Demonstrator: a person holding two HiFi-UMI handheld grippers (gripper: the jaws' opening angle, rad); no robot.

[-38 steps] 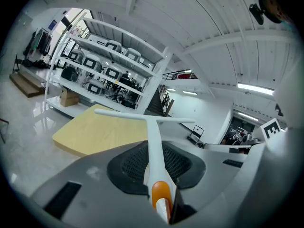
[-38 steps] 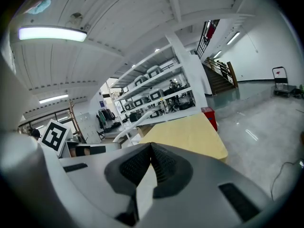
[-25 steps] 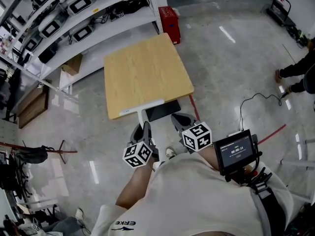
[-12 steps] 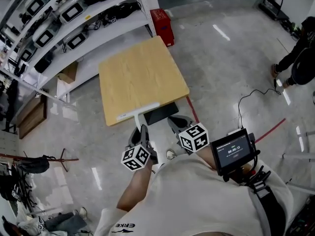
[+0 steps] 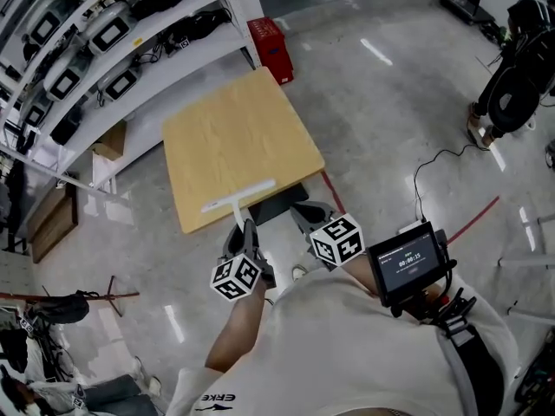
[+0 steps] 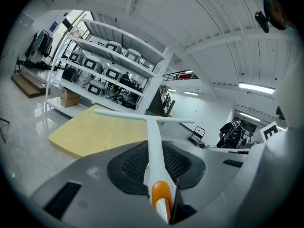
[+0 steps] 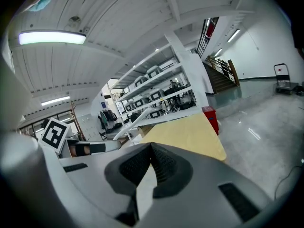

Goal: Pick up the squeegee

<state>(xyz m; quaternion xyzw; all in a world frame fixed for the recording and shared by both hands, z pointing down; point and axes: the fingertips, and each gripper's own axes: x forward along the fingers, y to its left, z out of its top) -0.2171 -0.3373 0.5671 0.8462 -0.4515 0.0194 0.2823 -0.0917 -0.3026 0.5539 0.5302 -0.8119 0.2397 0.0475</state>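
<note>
Already my left claw (image 5: 245,231) grips the squeegee (image 5: 237,195) by its handle, light, stiff, probably slick, beside the table (image 5: 234,128); right claw (image 5: 304,212) closed, empty.

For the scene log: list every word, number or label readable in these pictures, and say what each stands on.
"ERKE": on the shirt, low at the head view's bottom edge, beside a small logo.
"00:00:15": on the screen worn at the person's right side.
The smaller line above that timer is too small to read.
Nothing on the shelves' devices is legible.
</note>
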